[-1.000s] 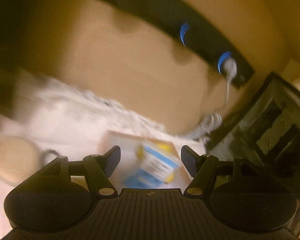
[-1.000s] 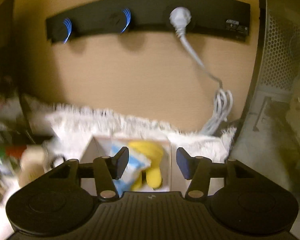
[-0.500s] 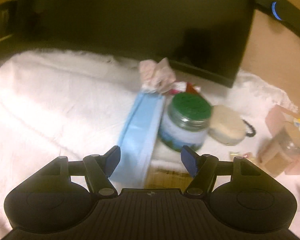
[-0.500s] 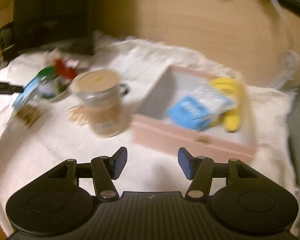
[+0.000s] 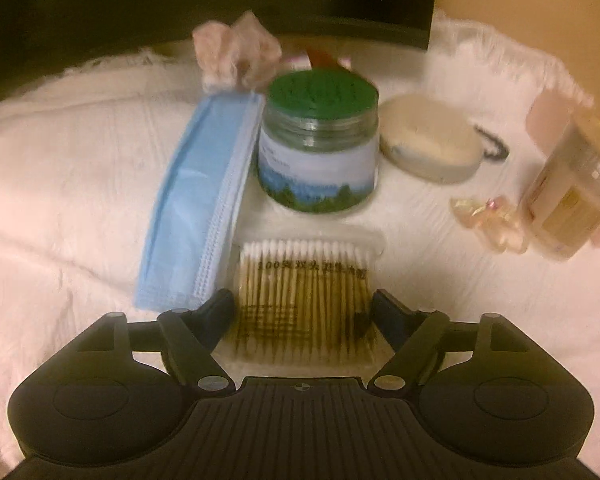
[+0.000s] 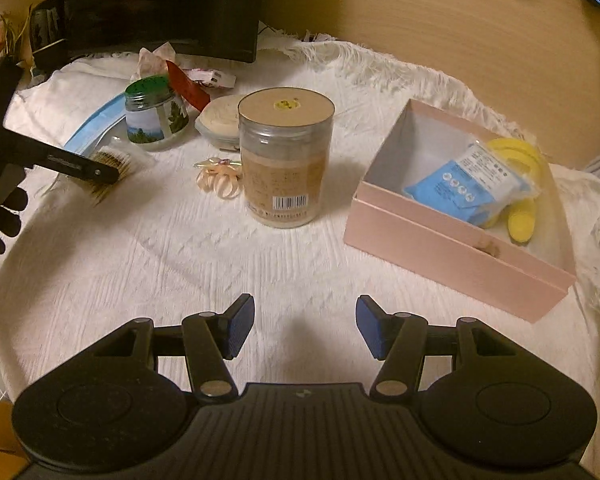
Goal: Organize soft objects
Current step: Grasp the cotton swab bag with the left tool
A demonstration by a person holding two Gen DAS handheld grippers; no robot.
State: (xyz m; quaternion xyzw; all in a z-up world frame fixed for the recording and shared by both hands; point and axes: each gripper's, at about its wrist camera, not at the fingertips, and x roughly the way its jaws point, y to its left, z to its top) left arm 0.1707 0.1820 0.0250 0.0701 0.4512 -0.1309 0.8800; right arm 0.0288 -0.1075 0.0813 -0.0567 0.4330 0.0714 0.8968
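**Left claw astride the cotton swabs**

We see the cotton swab packet lying flat on the white cloth, between the spread fingers of our left claw; contact is hard to judge. The blue face masks lie just beside it, blurred. Our right claw hangs open over bare cloth. In the pink box, a blue packet partly hides something yellow.

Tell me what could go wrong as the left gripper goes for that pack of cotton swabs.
The left gripper is open around the cotton swab pack. The blue face masks lie against its left side, so that finger may snag them. The green-lidded jar stands just behind and could be nudged. The glossy wrap might slip.
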